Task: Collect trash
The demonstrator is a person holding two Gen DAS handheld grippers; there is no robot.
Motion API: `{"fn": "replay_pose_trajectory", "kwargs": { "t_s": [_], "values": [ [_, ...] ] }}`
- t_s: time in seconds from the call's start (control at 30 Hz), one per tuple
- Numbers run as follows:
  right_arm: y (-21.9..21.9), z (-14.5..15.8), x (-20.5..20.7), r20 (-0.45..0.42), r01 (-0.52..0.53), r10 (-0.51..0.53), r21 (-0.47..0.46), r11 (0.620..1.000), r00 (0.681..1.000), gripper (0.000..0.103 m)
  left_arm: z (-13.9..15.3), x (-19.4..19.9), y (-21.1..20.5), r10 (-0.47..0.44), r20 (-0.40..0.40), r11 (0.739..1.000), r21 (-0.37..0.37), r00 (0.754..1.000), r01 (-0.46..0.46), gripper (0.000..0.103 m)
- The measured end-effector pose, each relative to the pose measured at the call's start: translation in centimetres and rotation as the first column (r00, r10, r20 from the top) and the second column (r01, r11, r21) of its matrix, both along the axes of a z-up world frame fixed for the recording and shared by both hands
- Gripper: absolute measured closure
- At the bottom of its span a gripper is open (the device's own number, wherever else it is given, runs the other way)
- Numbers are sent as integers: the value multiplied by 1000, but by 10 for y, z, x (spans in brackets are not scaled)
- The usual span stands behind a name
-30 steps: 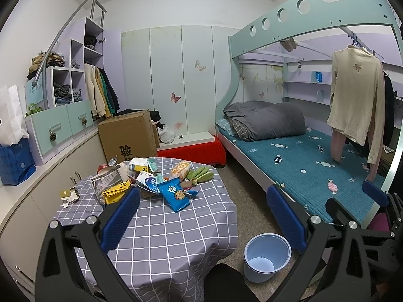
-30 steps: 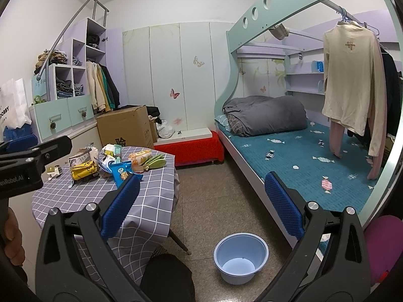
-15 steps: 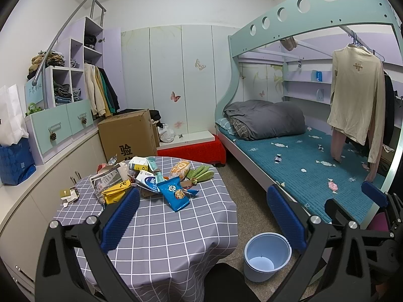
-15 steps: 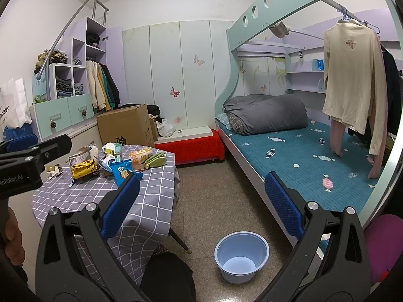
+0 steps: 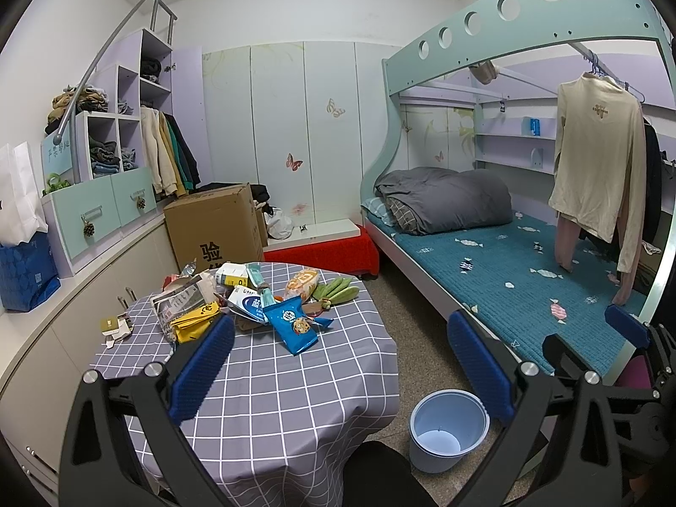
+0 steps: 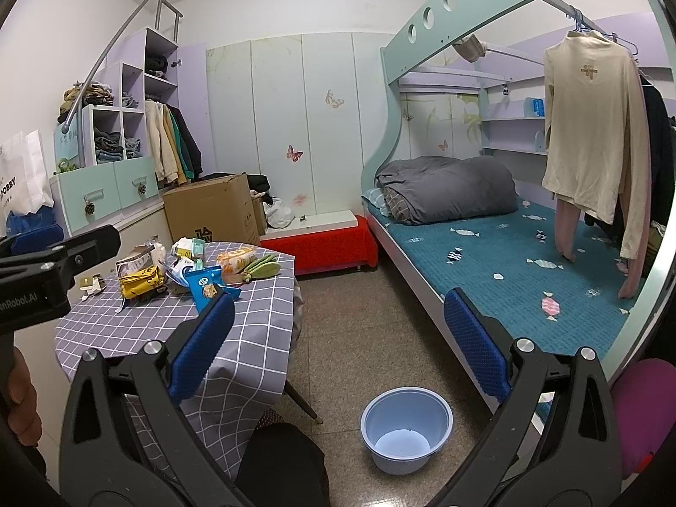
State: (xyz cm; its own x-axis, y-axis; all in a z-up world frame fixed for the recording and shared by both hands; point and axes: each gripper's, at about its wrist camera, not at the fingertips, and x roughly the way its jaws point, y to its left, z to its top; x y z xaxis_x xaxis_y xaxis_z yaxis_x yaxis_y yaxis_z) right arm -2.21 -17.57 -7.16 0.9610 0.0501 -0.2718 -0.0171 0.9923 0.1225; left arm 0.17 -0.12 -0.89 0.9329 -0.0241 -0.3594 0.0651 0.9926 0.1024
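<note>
A heap of trash sits at the far side of the grey checked table [image 5: 270, 384]: a blue snack bag [image 5: 292, 324], a yellow packet [image 5: 195, 322], a silver wrapper [image 5: 179, 298], an orange packet [image 5: 301, 282] and green pods [image 5: 338, 288]. The same blue snack bag [image 6: 205, 288] shows in the right wrist view. A light blue bin [image 5: 448, 429] stands on the floor right of the table; the bin [image 6: 406, 427] holds nothing. My left gripper [image 5: 342, 363] is open above the table's near edge. My right gripper [image 6: 338, 338] is open over the floor, above the bin.
A cardboard box [image 5: 215, 226] stands behind the table, a low red bench [image 5: 325, 249] beyond it. A bunk bed [image 5: 498, 266] with grey bedding fills the right side. Cabinets and shelves [image 5: 97, 211] line the left wall. A dark knee [image 6: 287, 460] shows at the bottom.
Nearly nothing has changed. Both grippers stay open and hover in the same places, with only a slight drift of the right view.
</note>
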Motion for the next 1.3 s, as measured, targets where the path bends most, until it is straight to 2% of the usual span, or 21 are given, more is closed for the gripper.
{"fn": "replay_pose_trajectory", "kwargs": {
  "t_s": [1.0,1.3],
  "values": [
    [7,-5,5,-30,-12,13,11,1000,999,6,-8,-1,2,0,-9,1000,4,1000,0,4],
    [-1,-18,29,-98,-26,32,61,998,995,6,-26,22,12,25,-71,1000,16,997,-24,4]
  ]
}}
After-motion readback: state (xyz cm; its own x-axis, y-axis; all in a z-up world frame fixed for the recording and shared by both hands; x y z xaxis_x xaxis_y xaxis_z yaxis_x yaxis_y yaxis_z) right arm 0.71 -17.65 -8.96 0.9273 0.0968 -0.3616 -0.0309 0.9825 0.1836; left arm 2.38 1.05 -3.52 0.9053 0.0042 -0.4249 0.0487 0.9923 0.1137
